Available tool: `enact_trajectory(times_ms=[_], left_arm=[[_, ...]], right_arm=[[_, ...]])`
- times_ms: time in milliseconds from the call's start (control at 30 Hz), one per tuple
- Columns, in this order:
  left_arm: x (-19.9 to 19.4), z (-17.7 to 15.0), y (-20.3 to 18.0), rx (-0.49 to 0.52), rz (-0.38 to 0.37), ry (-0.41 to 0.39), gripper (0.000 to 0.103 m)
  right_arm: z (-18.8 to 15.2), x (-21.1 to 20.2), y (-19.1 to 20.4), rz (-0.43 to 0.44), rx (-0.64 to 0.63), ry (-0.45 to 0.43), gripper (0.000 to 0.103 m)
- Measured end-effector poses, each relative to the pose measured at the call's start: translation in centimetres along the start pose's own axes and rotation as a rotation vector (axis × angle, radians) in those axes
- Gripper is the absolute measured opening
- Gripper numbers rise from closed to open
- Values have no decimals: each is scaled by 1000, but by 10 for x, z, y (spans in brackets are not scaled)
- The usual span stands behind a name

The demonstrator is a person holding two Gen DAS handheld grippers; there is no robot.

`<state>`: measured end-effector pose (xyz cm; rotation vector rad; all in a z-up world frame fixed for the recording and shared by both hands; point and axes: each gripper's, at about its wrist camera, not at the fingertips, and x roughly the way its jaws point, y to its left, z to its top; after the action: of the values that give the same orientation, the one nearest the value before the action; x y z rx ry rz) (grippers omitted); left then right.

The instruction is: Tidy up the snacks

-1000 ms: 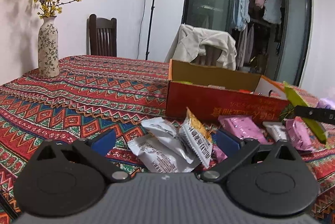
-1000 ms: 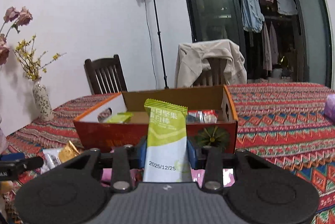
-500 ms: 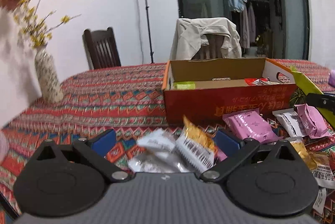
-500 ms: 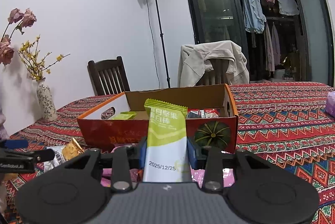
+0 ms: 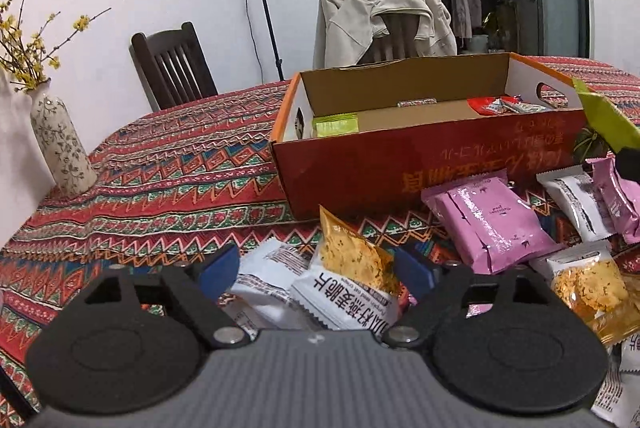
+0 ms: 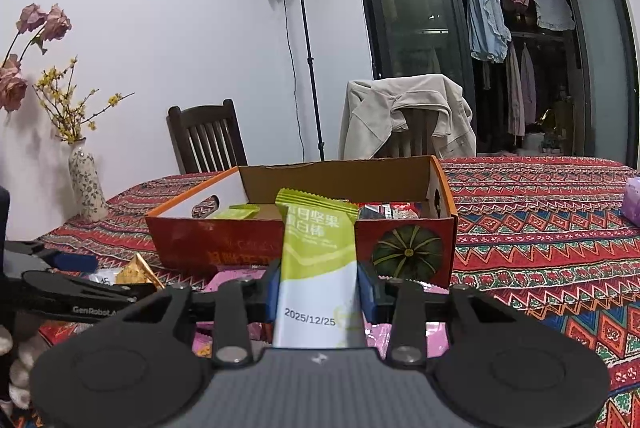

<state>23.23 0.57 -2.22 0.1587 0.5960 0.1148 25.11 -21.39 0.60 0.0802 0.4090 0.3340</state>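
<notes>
My right gripper (image 6: 318, 292) is shut on a green and white snack bar (image 6: 318, 268), held upright in front of the orange cardboard box (image 6: 248, 248). The bar's tip also shows in the left wrist view (image 5: 608, 120). My left gripper (image 5: 316, 268) is open, its blue pads on either side of an orange and white snack packet (image 5: 352, 276) that lies on white packets (image 5: 268, 276). The box (image 5: 400, 164) holds a green bar (image 5: 335, 124) at its left end and red packets (image 5: 500, 105) at its right end.
Pink packets (image 5: 488, 220) and more white and orange packets (image 5: 584, 284) lie on the patterned tablecloth (image 5: 160, 180) in front of the box. A flower vase (image 5: 60, 148) stands at the left. Two chairs, one with a jacket (image 5: 384, 20), stand behind the table.
My left gripper has moved forward and lower over the orange and white packet, and it looks down into the box more. My right gripper has risen a little with the green bar.
</notes>
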Motion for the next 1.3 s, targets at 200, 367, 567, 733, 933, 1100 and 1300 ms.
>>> enact_trajectory(times_ms=[200, 367, 567, 733, 933, 1100, 1300], left_arm=[[-1, -5, -8, 52, -40, -13, 65], [0, -7, -10, 49, -80, -7, 48], [-9, -6, -4, 22, -89, -52, 45], [-18, -1, 1, -5, -84, -88, 45], [-38, 21, 15, -78, -100, -163, 45], [-47, 49, 17, -104, -101, -230, 45], [-44, 84, 11, -121, -100, -287, 45]], right_arm=[[-1, 0, 0, -2, -5, 4, 38], [-1, 0, 3, 9, -16, 2, 38], [-2, 1, 4, 4, -27, 5, 38], [-2, 1, 5, 10, -30, 3, 38], [7, -4, 13, 16, -48, -29, 38], [27, -3, 19, 26, -38, -46, 38], [65, 7, 30, 6, -81, -110, 38]])
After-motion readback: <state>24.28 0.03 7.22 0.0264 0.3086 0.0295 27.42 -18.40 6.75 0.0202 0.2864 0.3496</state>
